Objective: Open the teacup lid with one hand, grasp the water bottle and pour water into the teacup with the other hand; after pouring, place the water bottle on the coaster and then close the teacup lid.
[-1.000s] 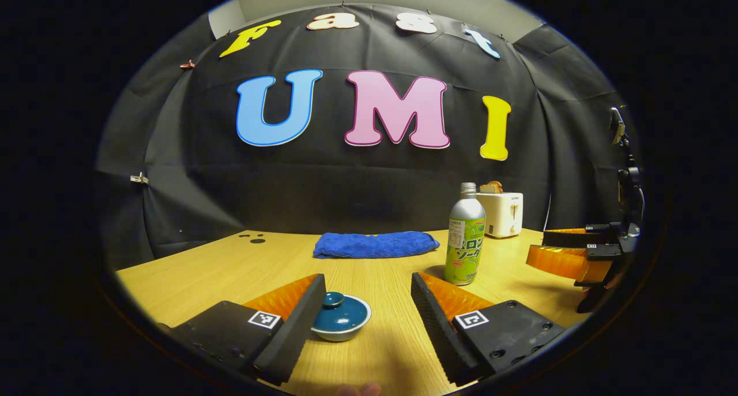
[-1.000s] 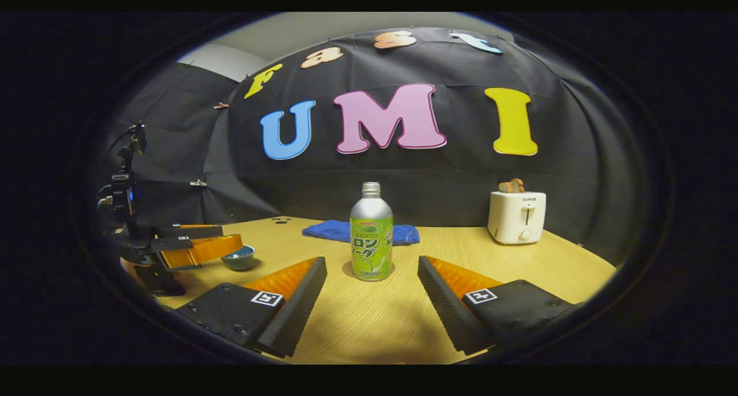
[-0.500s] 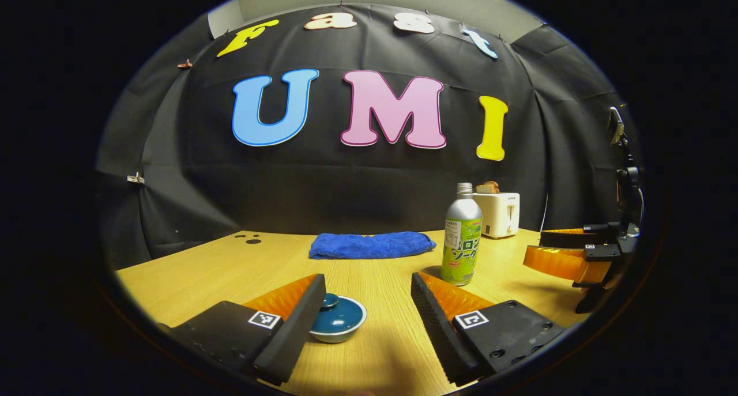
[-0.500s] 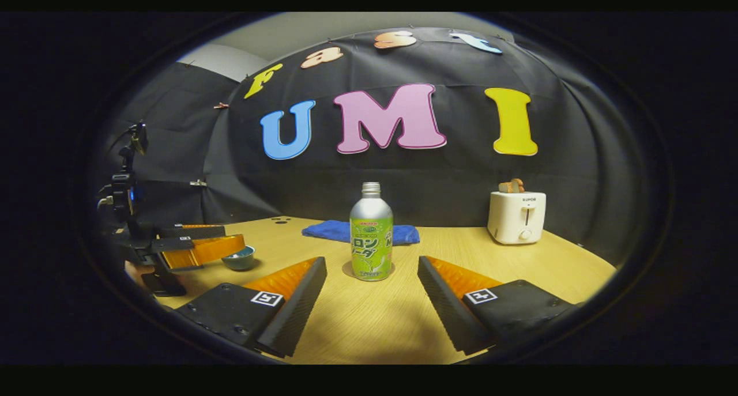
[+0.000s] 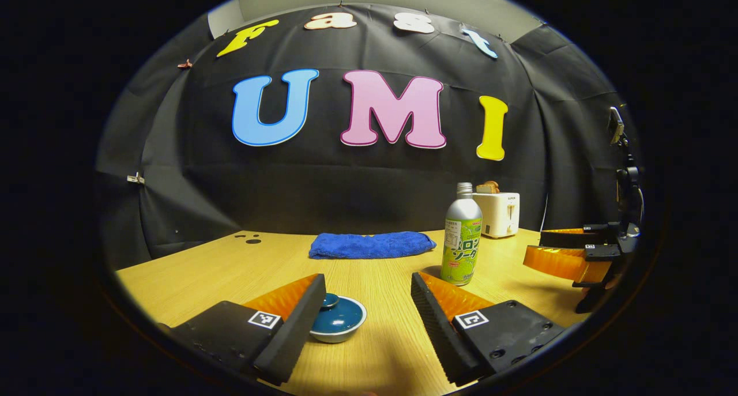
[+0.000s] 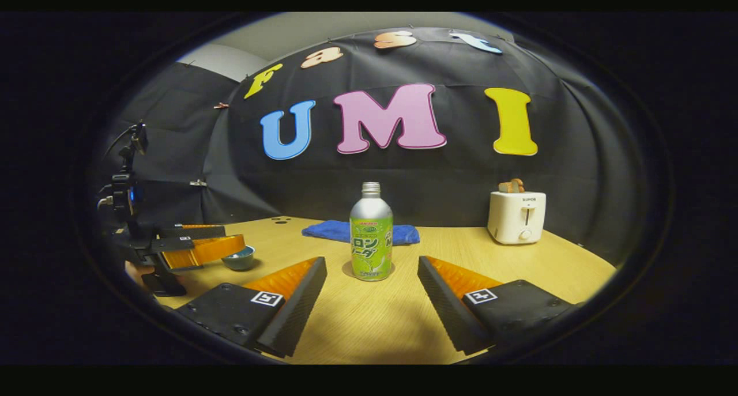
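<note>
Teal teacup lid (image 5: 339, 316) sat low centre-left, slightly nearer the spread left gripper (image 5: 367, 304) than before. Right gripper (image 6: 372, 289) gaped, unmoved; water bottle (image 6: 371, 234) mid-frame on coaster (image 6: 347, 270).

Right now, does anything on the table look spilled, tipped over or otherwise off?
Nothing stands out. The bottle stands upright on its coaster, the lid sits level on the teacup, the blue towel lies folded at the back, and the table shows no spill. Both grippers, left and right, are open.
</note>
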`<state>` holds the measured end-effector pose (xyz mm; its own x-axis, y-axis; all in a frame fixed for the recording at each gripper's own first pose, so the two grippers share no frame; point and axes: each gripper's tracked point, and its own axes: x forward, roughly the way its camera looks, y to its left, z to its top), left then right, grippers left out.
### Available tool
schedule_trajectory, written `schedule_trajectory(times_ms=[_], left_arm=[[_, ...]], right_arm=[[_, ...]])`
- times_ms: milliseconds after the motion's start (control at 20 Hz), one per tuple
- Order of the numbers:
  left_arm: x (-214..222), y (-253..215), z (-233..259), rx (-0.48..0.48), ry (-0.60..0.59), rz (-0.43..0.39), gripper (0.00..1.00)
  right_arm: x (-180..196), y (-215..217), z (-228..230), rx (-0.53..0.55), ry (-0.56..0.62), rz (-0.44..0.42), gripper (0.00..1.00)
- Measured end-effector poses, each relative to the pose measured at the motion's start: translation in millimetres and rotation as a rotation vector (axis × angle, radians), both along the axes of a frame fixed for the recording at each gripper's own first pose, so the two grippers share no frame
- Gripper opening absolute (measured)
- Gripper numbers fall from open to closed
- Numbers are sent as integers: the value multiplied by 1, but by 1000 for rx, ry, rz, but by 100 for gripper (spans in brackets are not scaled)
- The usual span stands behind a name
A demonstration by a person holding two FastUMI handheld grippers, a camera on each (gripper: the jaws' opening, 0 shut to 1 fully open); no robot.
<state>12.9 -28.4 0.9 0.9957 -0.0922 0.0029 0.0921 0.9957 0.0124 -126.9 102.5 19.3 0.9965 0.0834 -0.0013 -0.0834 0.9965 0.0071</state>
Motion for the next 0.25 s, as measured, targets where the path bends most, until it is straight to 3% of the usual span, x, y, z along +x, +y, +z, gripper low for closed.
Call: schedule_trajectory(times_ms=[250], left_arm=[[0,-2,0,0,0,-9,94]], right_arm=[[0,0,0,0,0,0,98]])
